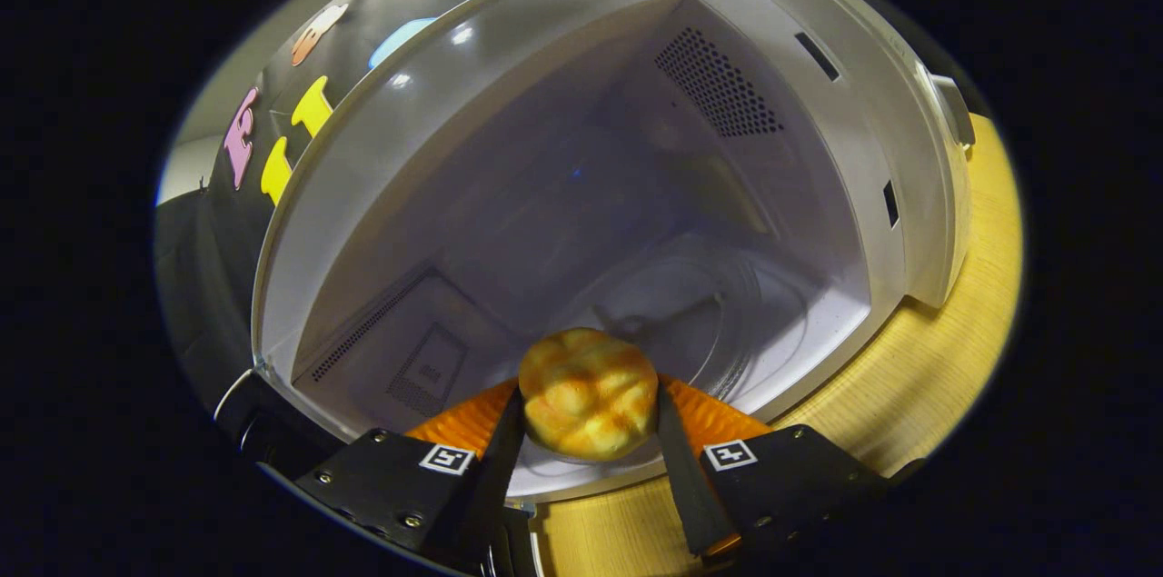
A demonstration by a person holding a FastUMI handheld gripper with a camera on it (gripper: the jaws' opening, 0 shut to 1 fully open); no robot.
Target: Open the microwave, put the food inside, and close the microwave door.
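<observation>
A bread roll (589, 392), golden and lumpy, is seen clamped between the two fingers of the gripper (589, 409), one finger pressed against each flank; the jaws are closed only as far as the roll's width allows. The roll is held at the mouth of the microwave (563, 41), just over the front lip of the cavity floor, with its far edge overlapping the near rim of the glass turntable (700, 304). The cavity is seen open and roomy ahead: the turntable lies just beyond the roll, and pale floor is visible around it. A perforated vent panel (718, 82) is noted high on the right inner wall, and further perforated strips (372, 327) low on the left wall. Two dark latch slots (818, 56) are set in the front frame on the right side. The door is not clearly made out; a dark edge (245, 413) at the lower left of the opening may belong to it, but this cannot be told. The wooden bench (918, 386) is seen under the microwave, bare to the right of the casing and below the fingers. Whether the roll touches the cavity floor cannot be told.
</observation>
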